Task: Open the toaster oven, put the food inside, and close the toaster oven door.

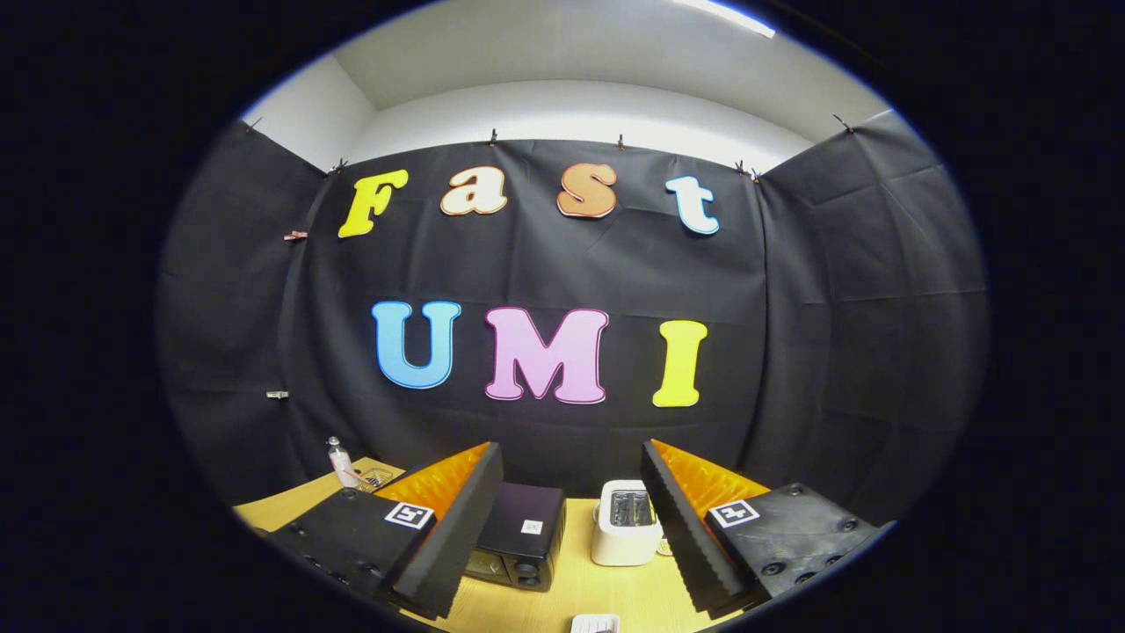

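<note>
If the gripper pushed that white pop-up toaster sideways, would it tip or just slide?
The white toaster looks boxy and sits flat on the smooth wooden table, so it would probably slide. It stands taller than the black toaster oven beside it, so a high push might tip it. The gripper is open, above both.

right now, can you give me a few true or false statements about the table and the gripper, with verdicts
1. The gripper is open, nothing between its fingers. True.
2. The black toaster oven on the wooden table has its door hanging open. False: it looks shut.
3. A white two-slot pop-up toaster stands beside the toaster oven. True.
4. The toaster lies tipped on its side. False: it stands upright, slots up.
5. A small clear bottle stands at the table's far corner by a wire basket. True.
</note>
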A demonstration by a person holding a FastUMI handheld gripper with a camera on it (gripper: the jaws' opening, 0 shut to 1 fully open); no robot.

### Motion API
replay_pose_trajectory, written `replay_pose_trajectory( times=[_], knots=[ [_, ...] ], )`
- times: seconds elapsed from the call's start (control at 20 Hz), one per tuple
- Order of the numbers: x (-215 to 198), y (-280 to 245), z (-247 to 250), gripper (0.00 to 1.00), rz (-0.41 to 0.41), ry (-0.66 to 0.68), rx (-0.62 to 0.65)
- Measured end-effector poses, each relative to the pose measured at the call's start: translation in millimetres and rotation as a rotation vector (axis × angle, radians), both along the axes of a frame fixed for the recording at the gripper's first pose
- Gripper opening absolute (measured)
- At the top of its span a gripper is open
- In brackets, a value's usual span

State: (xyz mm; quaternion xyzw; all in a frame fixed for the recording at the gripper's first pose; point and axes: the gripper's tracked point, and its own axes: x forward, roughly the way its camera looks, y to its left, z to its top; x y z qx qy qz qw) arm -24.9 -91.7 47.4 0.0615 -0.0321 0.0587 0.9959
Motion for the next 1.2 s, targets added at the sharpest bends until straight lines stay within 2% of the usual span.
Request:
replay_pose_trajectory(
  times=[0.2, 1.2],
  knots=[
    [1.9, -9.1, -4.6, 0.97, 0.0, 0.003, -0.003],
    [21.2, -55.1, -50.1, 0.97, 0.102, -0.006, 0.004]
  ],
)
